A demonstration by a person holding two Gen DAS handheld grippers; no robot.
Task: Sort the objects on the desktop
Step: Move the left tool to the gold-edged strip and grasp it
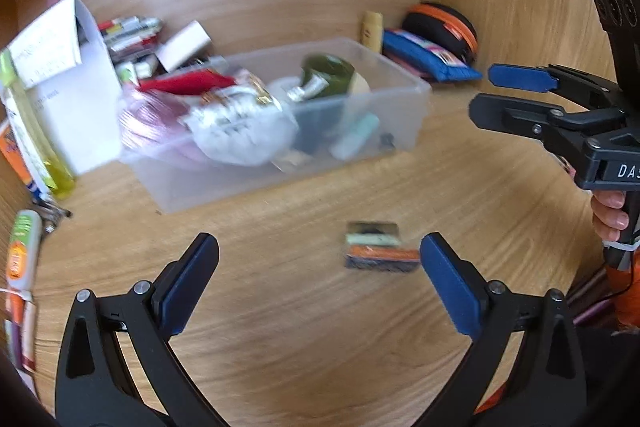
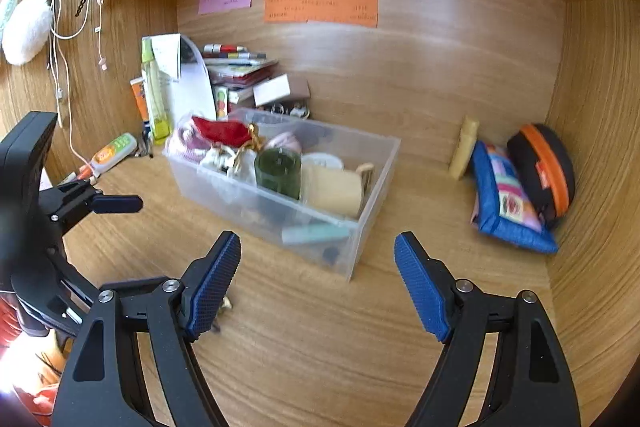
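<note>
Both claws hang open and empty above the wooden tabletop (image 1: 280,327). The left claw (image 1: 320,275) has a small packet (image 1: 378,247) lying just beside its right finger. The right claw (image 2: 318,279) faces the cluttered clear plastic bin (image 2: 372,163).

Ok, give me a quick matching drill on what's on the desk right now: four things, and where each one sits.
Things:
1. dark green glass jar
2. small orange-and-black packet
3. blue fabric zip pouch
4. orange paper note

Places:
A. stuck on the back wall
B. loose on the desk in front of the clear plastic bin
C. inside the clear plastic bin
D. far right corner, against a black case with an orange zip

Pairs: 1-C, 2-B, 3-D, 4-A
</note>
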